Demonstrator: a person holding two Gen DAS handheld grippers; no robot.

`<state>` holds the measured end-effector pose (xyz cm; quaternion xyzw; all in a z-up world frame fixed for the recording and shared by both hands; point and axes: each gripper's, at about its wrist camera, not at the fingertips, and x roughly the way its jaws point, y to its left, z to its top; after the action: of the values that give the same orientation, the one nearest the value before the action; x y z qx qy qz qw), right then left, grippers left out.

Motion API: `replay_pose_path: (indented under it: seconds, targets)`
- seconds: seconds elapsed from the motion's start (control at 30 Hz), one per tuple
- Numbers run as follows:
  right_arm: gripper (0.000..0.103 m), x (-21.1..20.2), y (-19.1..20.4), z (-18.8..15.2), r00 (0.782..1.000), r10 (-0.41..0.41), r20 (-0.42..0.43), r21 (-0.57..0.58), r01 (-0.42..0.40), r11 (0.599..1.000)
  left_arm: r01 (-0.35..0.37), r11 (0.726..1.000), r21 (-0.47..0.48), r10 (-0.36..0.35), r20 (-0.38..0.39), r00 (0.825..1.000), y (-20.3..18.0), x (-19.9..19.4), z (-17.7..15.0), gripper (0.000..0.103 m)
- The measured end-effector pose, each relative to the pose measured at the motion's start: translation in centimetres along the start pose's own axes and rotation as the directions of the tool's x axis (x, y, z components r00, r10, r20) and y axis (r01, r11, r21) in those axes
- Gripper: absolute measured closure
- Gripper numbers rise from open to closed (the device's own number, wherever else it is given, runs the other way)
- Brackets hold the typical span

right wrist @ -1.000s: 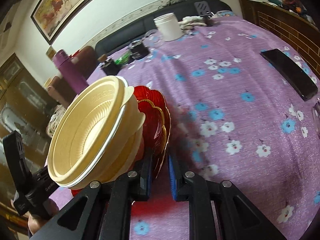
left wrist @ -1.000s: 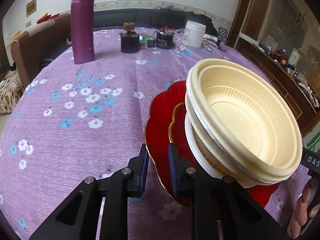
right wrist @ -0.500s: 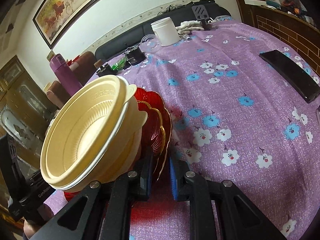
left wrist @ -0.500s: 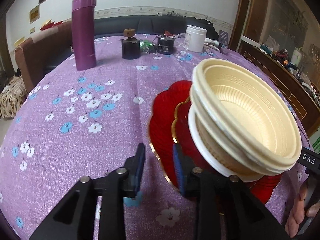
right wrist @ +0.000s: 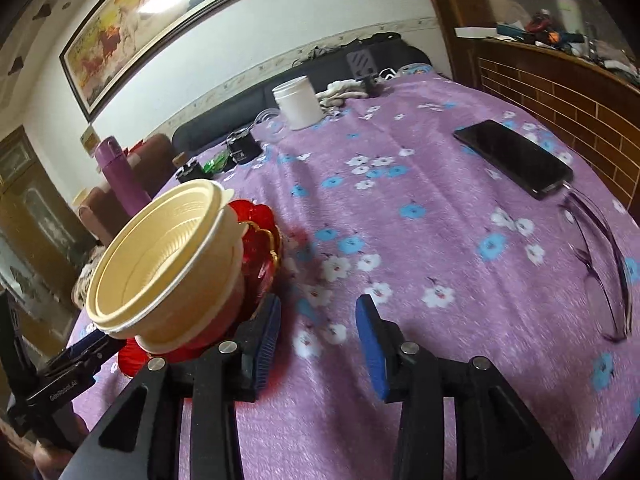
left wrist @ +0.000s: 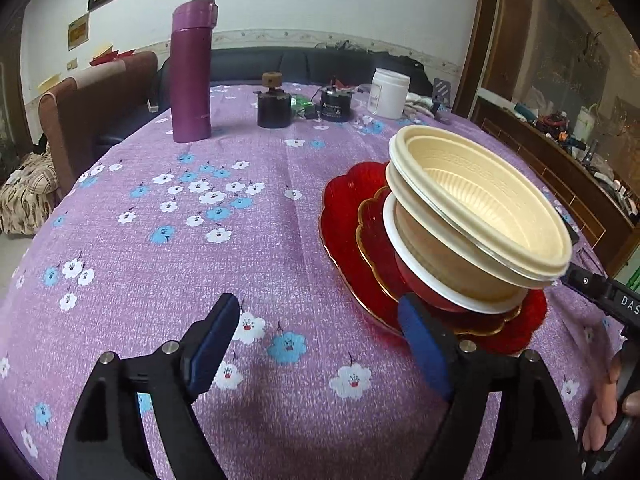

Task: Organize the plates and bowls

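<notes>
Both grippers just let go of the red plates, which they'd been pinching a second ago. Now the left gripper and right gripper are spreading apart, nothing between them. Stack sits flat on the purple tablecloth, well in front of the purple bottle, cream bowls nested on top, mouths up and tilted slightly.

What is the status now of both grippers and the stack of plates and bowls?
Left gripper and right gripper: jaws opening, nothing between them. Cream bowls nested on red plates, standing on the tablecloth. Phone and glasses lie apart, not obstructing.
</notes>
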<state>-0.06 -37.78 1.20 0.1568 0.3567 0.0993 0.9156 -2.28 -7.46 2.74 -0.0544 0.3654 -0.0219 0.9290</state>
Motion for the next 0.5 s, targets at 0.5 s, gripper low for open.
replay_pose_path:
  seconds: [0.5]
  targets:
    - [0.037, -2.6, 5.1, -3.8, 0.992, -0.013, 0.122, -0.214, 0.040, 0.976, -0.043, 0.996, 0.078, 0.038, 0.056, 0.998, -1.4, -2.6, -2.6, 0.019]
